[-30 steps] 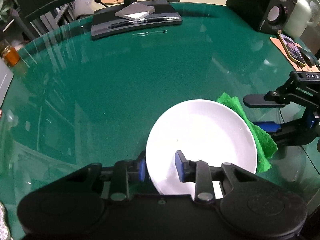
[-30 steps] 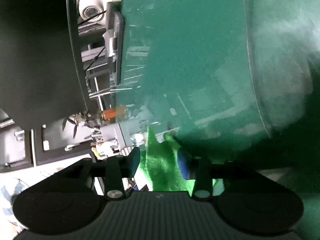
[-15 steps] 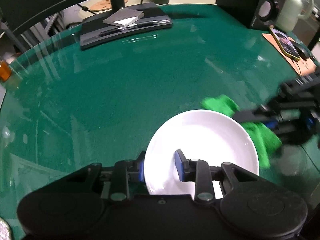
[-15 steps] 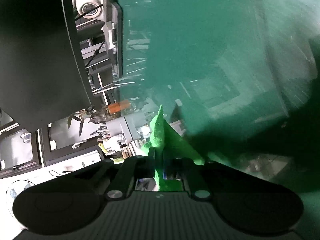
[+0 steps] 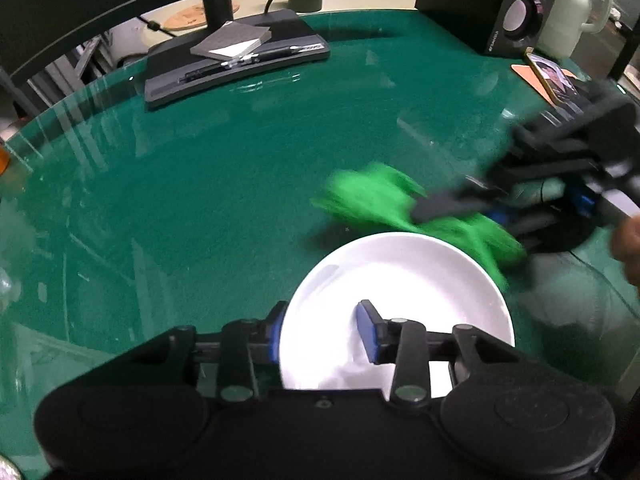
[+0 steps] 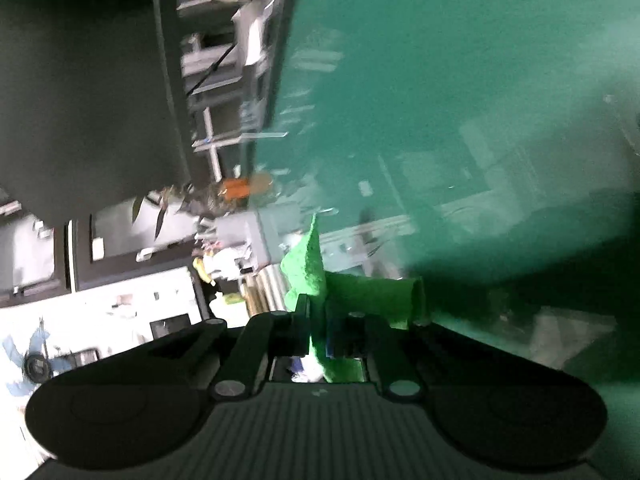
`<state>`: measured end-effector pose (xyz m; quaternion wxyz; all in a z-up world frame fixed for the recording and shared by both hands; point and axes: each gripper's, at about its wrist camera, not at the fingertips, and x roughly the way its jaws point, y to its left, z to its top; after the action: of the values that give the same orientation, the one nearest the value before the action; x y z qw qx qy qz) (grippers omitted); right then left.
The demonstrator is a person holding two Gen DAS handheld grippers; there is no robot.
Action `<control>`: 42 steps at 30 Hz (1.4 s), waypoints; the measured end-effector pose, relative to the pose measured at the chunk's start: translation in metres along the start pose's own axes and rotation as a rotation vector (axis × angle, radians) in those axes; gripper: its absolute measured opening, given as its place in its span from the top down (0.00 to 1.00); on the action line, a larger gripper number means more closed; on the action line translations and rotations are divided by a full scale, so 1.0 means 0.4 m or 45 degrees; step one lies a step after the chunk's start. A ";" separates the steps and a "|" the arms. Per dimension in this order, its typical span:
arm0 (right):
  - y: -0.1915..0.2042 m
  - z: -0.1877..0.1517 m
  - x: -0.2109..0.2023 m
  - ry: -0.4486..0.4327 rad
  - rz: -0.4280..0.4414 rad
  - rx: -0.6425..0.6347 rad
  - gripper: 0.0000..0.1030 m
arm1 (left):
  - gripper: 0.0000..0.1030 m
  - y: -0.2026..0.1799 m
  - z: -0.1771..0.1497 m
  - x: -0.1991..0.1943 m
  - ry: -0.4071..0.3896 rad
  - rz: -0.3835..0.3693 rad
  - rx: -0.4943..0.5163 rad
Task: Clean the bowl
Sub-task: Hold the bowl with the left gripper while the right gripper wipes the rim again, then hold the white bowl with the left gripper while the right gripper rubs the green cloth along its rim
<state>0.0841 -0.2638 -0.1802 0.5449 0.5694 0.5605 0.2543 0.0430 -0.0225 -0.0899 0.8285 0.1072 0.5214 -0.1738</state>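
Note:
A white bowl point(image 5: 404, 280) sits on the green glass table point(image 5: 200, 184). My left gripper point(image 5: 322, 332) is shut on the bowl's near rim, one finger inside and one outside. My right gripper point(image 6: 320, 320) is shut on a green cloth point(image 6: 312, 272). In the left wrist view the cloth point(image 5: 384, 200) is blurred and hangs just beyond the bowl's far rim, with the right gripper point(image 5: 424, 210) coming in from the right.
A black monitor stand point(image 5: 236, 64) with a notepad and pen lies at the back. A speaker point(image 5: 516, 16) and pale jug point(image 5: 568, 12) stand back right. A phone on an orange mat point(image 5: 552, 80) lies at the right edge.
My right gripper closed on the green cloth, lifted it off the table and carried it left, past the bowl's far rim. My left gripper kept its hold on the bowl.

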 end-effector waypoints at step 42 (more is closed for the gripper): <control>-0.054 -0.022 -0.012 0.029 0.025 0.039 0.91 | 0.65 0.030 -0.001 -0.006 0.026 -0.011 -0.019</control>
<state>0.0671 -0.2702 -0.1957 0.5272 0.5802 0.5649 0.2576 0.0466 -0.0108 -0.0877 0.8231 0.1007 0.5317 -0.1725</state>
